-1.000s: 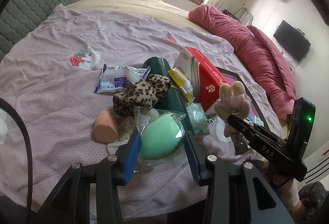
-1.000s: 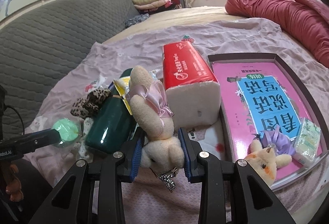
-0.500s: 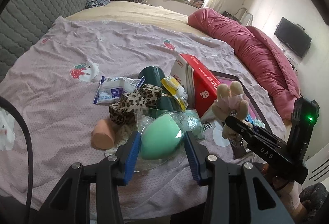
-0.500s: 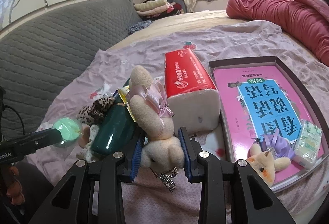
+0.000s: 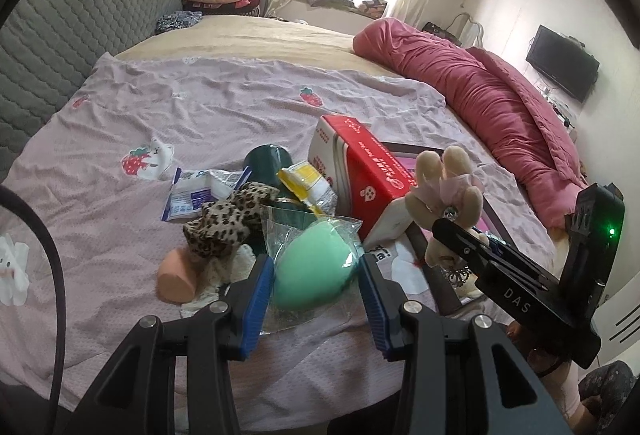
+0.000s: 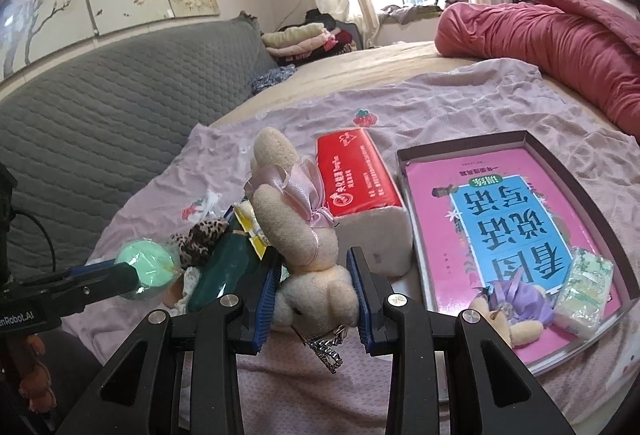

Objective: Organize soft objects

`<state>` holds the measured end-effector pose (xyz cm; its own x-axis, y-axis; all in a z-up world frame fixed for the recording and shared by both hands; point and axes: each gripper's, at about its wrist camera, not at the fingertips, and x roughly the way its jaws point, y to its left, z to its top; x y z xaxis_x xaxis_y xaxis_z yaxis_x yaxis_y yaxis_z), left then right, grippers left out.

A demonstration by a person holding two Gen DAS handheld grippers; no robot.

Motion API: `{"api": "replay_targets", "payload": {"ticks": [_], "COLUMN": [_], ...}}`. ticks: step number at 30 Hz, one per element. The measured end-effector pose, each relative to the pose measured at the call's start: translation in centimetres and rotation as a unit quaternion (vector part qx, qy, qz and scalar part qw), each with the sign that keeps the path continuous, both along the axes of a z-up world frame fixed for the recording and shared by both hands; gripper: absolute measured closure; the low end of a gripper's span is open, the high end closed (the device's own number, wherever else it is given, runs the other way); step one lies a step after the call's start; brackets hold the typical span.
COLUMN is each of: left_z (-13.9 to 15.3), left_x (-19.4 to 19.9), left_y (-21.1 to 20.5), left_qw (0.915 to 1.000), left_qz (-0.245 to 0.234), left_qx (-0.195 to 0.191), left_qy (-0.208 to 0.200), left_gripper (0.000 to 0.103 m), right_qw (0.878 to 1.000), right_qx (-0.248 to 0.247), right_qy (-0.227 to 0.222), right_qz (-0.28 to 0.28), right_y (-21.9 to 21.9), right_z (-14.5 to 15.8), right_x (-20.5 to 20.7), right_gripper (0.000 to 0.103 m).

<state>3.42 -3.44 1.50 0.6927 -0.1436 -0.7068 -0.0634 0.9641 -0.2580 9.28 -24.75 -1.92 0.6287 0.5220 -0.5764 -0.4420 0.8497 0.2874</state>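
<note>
My left gripper (image 5: 316, 275) is shut on a mint-green egg-shaped sponge (image 5: 310, 267) in a clear wrapper, lifted above the bed; the sponge (image 6: 146, 267) also shows at the left of the right wrist view. A beige plush rabbit (image 6: 300, 239) with a pink bow is clamped by its head in my right gripper (image 6: 314, 287), ears up, a keychain dangling below. The same rabbit (image 5: 444, 195) appears at the right of the left wrist view. On the sheet lie a leopard-print scrunchie (image 5: 228, 219), a peach sponge (image 5: 176, 277) and a dark green bottle (image 6: 224, 271).
A red tissue pack (image 6: 360, 187) lies beside a shallow box (image 6: 460, 141) holding a pink book (image 6: 516, 219), a small purple-bowed plush (image 6: 508, 305) and a green tissue packet (image 6: 586, 281). A white wipes packet (image 5: 192, 193) lies left. A rolled pink quilt (image 5: 480, 87) is on the right.
Both grippers have risen a little with their loads, so the bed items sit lower and smaller. The grips look unchanged.
</note>
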Motion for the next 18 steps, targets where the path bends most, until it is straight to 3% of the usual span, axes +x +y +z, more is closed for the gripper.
{"api": "replay_targets", "payload": {"ticks": [18], "left_z": [1.6], "left_x": [1.5], "left_y": [-3.6], "left_qw": [0.9998], "left_qz": [-0.017], "left_qx": [0.004], "left_qy": [-0.012], "left_gripper": [0.059], "right_qw": [0.999], "right_qx": [0.021], "right_qy": [-0.001], "right_qz": [-0.031], "right_y": [-2.7], "right_z": [0.6], "right_x": [0.3], "right_gripper": [0.068]}}
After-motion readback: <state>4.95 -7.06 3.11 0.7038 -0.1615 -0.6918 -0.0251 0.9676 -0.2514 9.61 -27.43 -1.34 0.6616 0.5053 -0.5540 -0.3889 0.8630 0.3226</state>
